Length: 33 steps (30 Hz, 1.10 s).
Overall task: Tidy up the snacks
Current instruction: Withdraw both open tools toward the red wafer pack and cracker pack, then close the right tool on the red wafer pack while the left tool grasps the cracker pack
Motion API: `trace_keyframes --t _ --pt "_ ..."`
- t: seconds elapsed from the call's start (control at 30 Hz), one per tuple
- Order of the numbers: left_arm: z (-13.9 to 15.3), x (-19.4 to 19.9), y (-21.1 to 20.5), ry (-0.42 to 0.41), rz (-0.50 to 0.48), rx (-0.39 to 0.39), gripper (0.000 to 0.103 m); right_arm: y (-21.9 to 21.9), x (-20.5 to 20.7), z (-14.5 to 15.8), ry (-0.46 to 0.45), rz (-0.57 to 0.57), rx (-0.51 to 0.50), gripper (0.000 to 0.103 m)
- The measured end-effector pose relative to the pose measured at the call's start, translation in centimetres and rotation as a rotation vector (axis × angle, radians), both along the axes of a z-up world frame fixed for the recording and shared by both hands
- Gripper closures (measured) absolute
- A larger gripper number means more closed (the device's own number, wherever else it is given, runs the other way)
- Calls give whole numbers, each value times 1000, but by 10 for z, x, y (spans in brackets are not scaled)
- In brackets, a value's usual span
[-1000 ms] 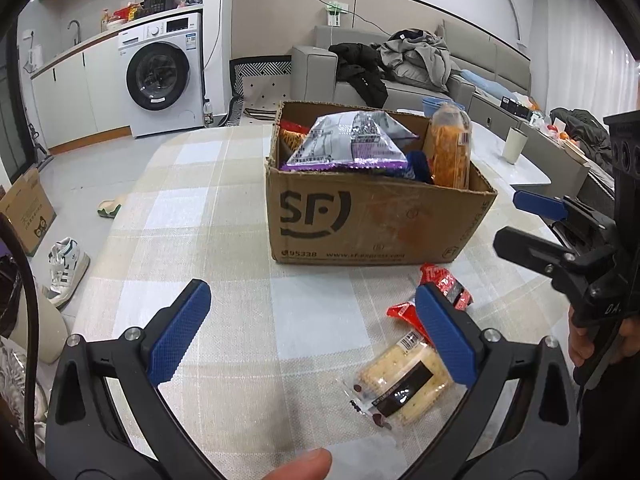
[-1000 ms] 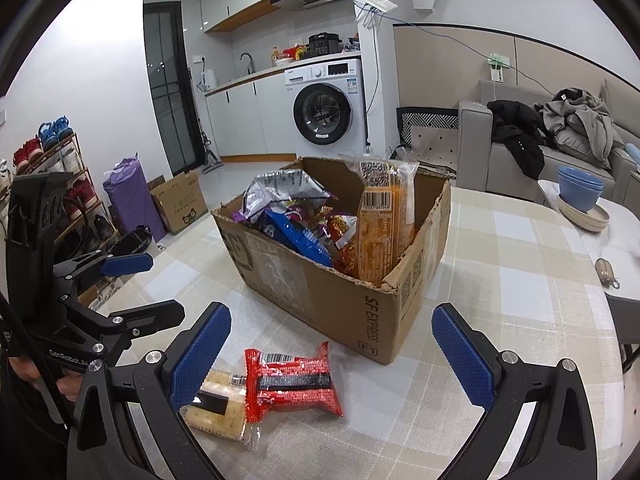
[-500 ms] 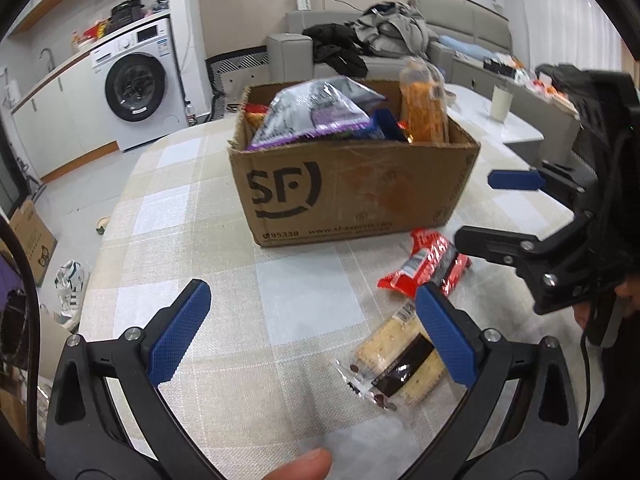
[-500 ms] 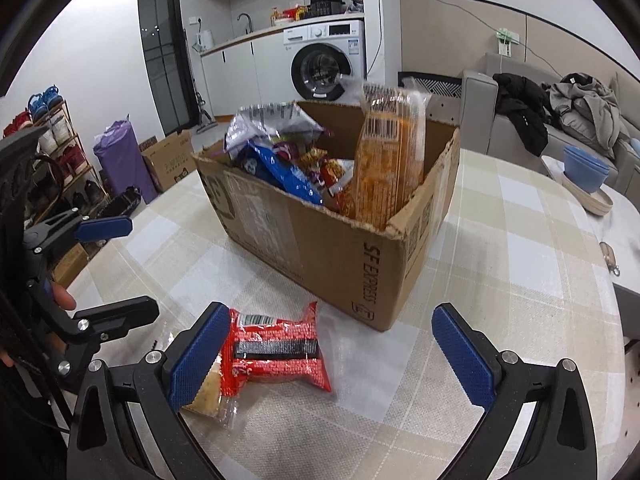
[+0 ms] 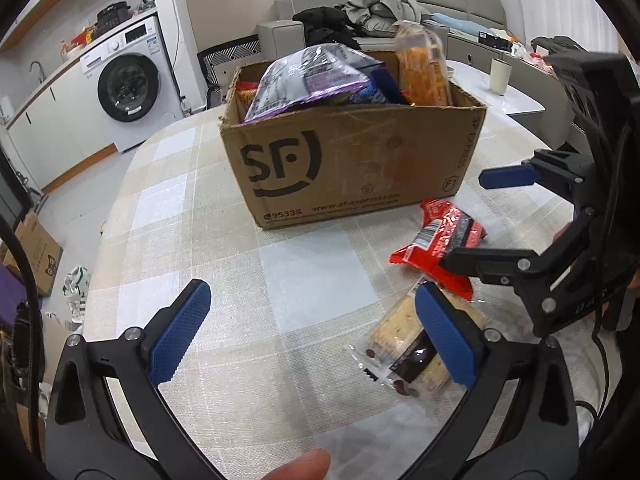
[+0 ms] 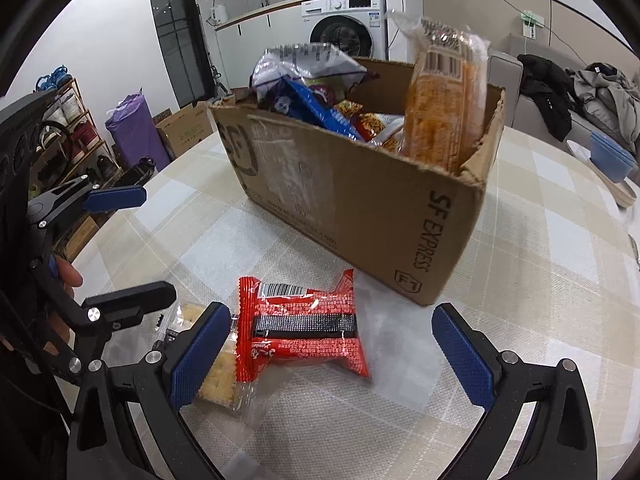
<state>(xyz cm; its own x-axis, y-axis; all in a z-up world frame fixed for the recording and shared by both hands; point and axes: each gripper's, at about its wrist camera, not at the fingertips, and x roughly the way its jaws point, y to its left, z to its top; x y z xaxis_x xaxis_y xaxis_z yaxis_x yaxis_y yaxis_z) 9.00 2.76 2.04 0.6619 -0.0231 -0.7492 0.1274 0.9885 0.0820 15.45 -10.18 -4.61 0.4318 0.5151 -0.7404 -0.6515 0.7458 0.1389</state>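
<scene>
A cardboard SF box [image 5: 352, 168] [image 6: 360, 200] full of snack bags stands on the checked tablecloth. In front of it lie a red snack packet [image 5: 438, 240] [image 6: 304, 328] and a clear pack of crackers [image 5: 404, 344] [image 6: 216, 376]. My left gripper [image 5: 312, 332] is open low over the cloth, its right finger over the cracker pack. My right gripper [image 6: 332, 356] is open, straddling the red packet, which lies on the table between its fingers. Each gripper shows in the other's view: the right gripper [image 5: 480, 220] beside the red packet, the left gripper [image 6: 132, 248] near the crackers.
Tall orange snack bag [image 6: 444, 96] and purple bag [image 5: 312, 76] stick up out of the box. A cup [image 5: 500, 74] and blue bowls [image 6: 612, 156] sit on a far white table. Sofa with clothes, washing machine [image 5: 128, 88] and floor boxes surround the table.
Both grippers have dropped lower and moved in toward the two loose packs. The right gripper now straddles the red packet; the left sits closer to the crackers. Both stayed open.
</scene>
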Motion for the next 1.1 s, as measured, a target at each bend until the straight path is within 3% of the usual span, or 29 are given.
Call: trace_keyframes --t 0.17,0.3,0.6,0.67,0.77,0.87,1.1 --pt "-5 5 10 11 20 -15 1 4 3 -10 73 4 12 1" --pt "-6 6 12 12 17 -20 1 7 3 -14 80 8 -3 2" --pt "-7 3 7 19 4 -13 1 9 2 -15 99 39 20 25" --pt "-7 3 5 23 0 -12 1 10 1 -14 101 52 31 36" --pt "-8 2 4 27 -8 -8 1 6 -1 -9 80 65 37 46" --pt "-9 1 1 30 -21 -5 1 2 -2 -5 64 72 41 51" --pt "-11 -1 -5 42 -76 -14 1 -1 -3 -5 49 83 30 51"
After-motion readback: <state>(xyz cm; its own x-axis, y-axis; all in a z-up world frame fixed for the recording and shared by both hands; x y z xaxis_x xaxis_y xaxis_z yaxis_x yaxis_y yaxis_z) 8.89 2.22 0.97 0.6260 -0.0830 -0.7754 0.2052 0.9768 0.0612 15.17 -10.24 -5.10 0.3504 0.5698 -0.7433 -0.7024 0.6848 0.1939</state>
